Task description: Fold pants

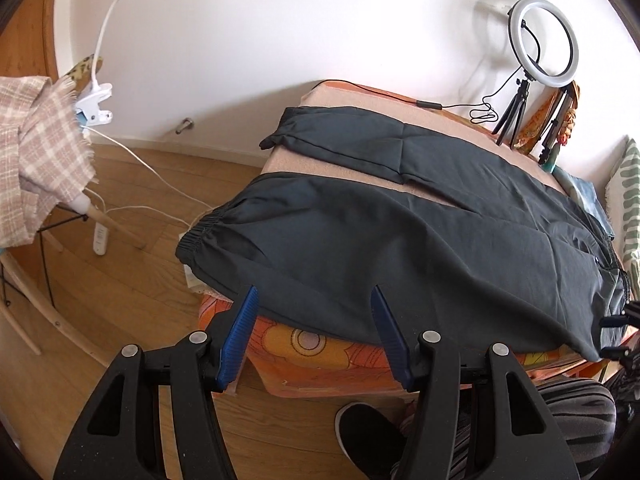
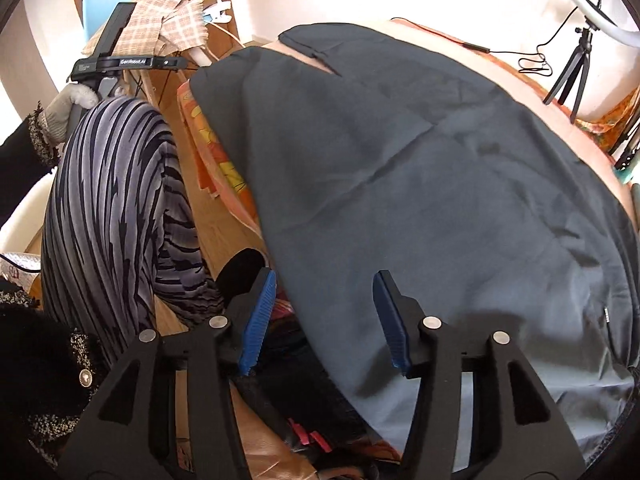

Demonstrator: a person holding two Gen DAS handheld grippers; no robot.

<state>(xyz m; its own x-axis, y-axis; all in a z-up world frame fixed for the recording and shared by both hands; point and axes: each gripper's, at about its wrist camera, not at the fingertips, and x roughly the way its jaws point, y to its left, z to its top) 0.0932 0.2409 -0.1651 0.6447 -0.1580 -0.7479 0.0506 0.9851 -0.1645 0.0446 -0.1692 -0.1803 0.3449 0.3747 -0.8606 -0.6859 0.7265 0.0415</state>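
Dark grey fabric pants point(image 1: 400, 232) spread flat, unfolded, on peach-covered surface point(image 1: 340, 168); left hand-held gripper point(image 1: 314, 300) and right hand-held gripper point(image 2: 324, 284) agape, empty; every fold outstanding.

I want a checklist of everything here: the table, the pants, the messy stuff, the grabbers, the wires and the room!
Surface: table under a peach cover.
Job's things: dark pants spread flat, legs apart, unfolded.
Clutter: ring light on a tripod at the far edge.
Grippers: left gripper and right gripper open, holding nothing.
Cables: black cord on the table; white cable over the floor.
Surroundings: white wall, wooden floor, checked cloth.
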